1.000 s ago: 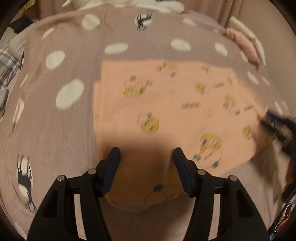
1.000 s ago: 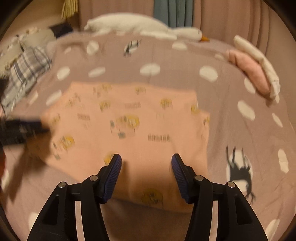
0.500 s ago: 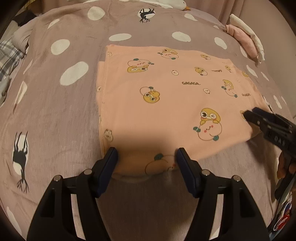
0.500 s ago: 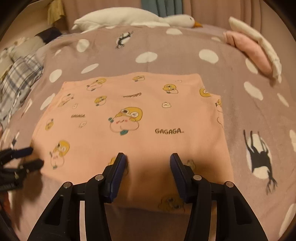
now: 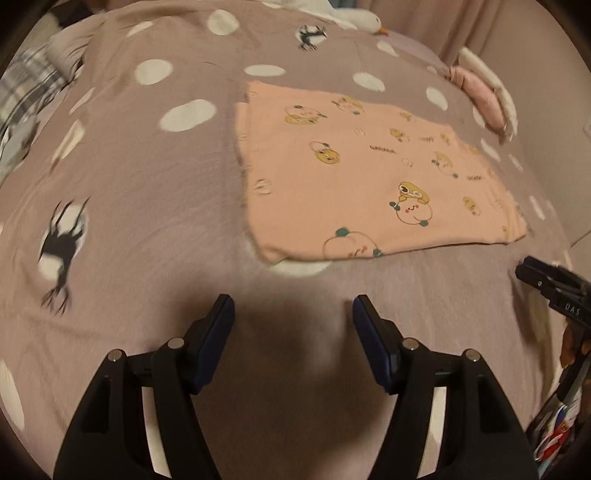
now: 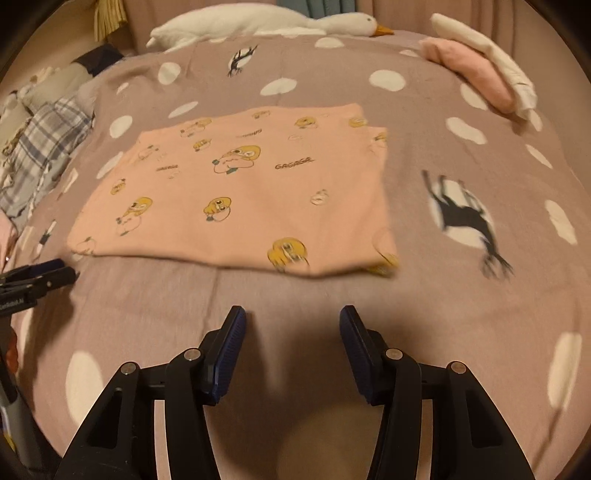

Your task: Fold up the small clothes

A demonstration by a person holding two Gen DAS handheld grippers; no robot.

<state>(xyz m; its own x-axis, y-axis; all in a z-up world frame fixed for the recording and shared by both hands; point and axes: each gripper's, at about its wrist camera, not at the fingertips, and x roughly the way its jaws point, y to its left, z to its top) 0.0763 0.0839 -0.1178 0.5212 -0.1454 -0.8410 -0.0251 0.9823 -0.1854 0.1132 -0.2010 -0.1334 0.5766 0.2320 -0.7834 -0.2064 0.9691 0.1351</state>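
Observation:
A peach garment printed with yellow cartoon ducks (image 5: 369, 177) (image 6: 251, 192) lies folded flat as a rectangle on the mauve polka-dot bedspread (image 5: 129, 184) (image 6: 461, 314). My left gripper (image 5: 293, 304) hovers open over bare bedspread, short of the garment's near edge, nothing between its fingers. My right gripper (image 6: 290, 315) is likewise open and empty, a little in front of the garment's near edge. Each gripper shows in the other's view: the right one (image 5: 543, 284) at the right edge, the left one (image 6: 40, 275) at the left edge.
A white goose plush (image 6: 266, 22) lies along the bed's far side. Folded pink and white clothes (image 6: 480, 74) are stacked at the far right. A plaid garment (image 6: 40, 147) is heaped at the left. Curtains hang behind the bed.
Both grippers have drawn back from the garment: their fingers were over its near edge before and are now over bare bedspread. The garment lies still.

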